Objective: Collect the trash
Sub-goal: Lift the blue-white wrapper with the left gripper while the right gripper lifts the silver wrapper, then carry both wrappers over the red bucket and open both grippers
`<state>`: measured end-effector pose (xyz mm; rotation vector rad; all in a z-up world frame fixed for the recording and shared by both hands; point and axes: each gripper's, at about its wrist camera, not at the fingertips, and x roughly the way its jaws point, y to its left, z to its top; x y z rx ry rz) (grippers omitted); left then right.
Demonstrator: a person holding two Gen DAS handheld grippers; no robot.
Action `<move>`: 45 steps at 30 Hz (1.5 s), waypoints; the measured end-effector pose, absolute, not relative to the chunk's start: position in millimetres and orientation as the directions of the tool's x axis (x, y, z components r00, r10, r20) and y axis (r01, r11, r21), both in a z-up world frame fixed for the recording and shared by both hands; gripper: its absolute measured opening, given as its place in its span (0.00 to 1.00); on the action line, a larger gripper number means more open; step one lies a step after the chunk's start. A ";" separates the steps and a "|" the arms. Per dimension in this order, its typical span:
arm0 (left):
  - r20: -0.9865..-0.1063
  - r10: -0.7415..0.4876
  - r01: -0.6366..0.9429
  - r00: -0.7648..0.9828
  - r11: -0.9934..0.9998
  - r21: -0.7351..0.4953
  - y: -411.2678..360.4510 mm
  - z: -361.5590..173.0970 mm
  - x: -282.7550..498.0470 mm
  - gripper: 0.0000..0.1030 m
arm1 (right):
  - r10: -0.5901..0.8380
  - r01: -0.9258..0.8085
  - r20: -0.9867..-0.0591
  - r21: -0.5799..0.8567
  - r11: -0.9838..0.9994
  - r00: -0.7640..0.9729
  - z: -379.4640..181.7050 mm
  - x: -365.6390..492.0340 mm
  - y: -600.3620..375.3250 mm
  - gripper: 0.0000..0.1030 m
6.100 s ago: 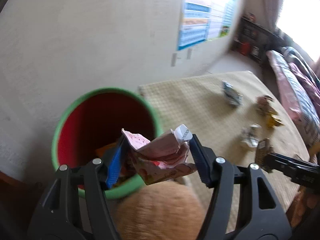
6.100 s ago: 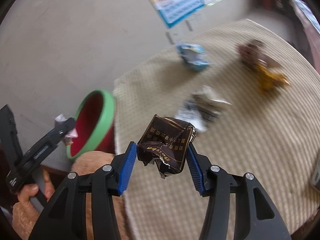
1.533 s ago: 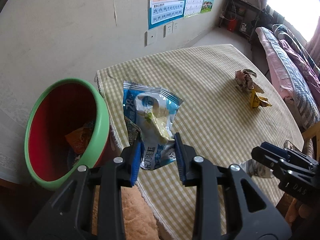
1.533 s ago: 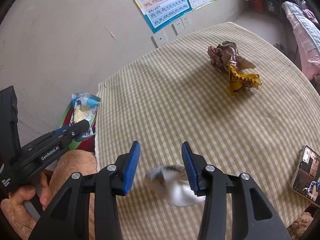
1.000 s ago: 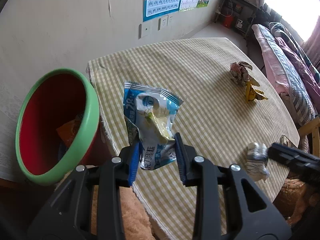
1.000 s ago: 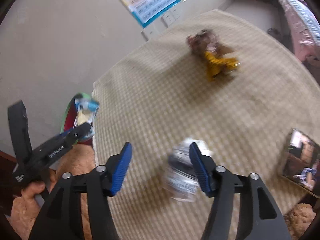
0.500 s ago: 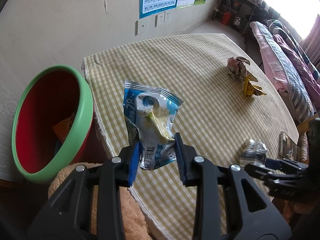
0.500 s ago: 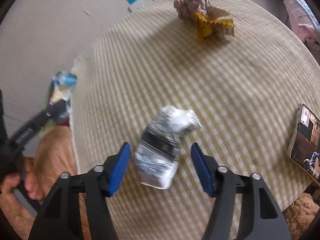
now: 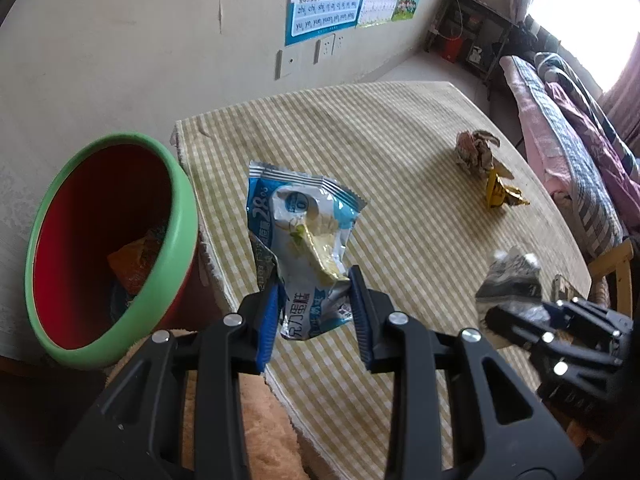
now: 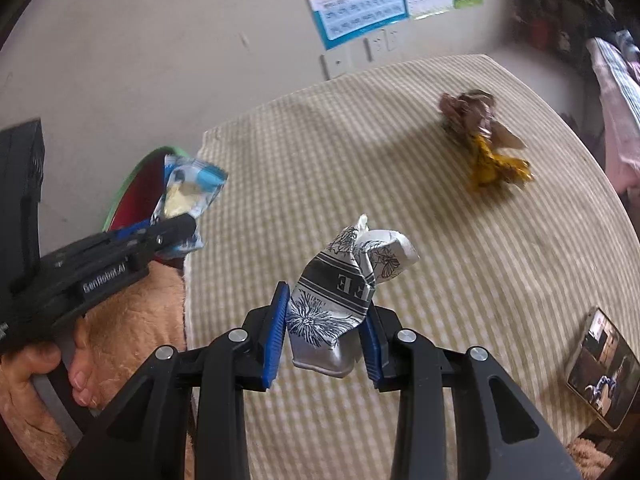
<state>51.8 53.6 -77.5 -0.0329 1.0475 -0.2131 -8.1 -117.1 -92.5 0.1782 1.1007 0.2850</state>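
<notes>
Step in hand, as judged: carry both held wrappers to the green-rimmed red bin [image 9: 176, 216] and drop them. Bring each gripper fully over the rim before parting the jaws; light foil drifts.

Left gripper [image 9: 314, 306]: jaws narrow, clamped on the lower end of a blue-and-white snack wrapper [image 9: 298, 232], crumpled, standing up from the pads. Bin at its 9 o'clock, off the bench edge.

Right gripper [image 10: 324, 334]: jaws have just been closing, now pinching a silver-and-black printed foil wrapper [image 10: 344, 292], twisted, lifted above the checked bench [image 10: 400, 184].

Left on the bench, at 1 o'clock: brown crumpled wrapper [image 10: 468, 110] touching a yellow wrapper [image 10: 494, 168]. Phone [image 10: 604, 364] at 3 o'clock, not trash.
</notes>
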 end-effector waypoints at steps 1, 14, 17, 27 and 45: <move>-0.853 -0.193 0.155 0.484 0.979 -0.134 56.8 -75.6 51.8 0.29 | 0.313 -0.146 -0.852 0.277 0.950 0.420 -93.0 -8.6 -113.8 0.32; -0.821 -0.189 0.101 0.538 0.982 -0.159 91.3 -59.1 56.4 0.29 | 0.309 -0.189 -0.851 0.250 0.949 0.425 -90.3 -6.5 -89.8 0.32; -0.819 -0.183 0.078 0.544 0.983 -0.167 102.2 -58.5 57.4 0.29 | 0.318 -0.216 -0.850 0.247 0.945 0.420 -86.5 -4.0 -79.2 0.32; -0.822 -0.184 0.050 0.539 0.981 -0.188 113.2 -63.2 58.4 0.29 | 0.348 -0.250 -0.842 0.263 0.932 0.413 -73.9 4.2 -60.7 0.32; -0.796 -0.059 -0.119 0.602 0.979 -0.163 191.1 -51.2 59.8 0.29 | 0.535 -0.315 -0.755 0.439 0.842 0.378 -43.5 52.4 -5.3 0.32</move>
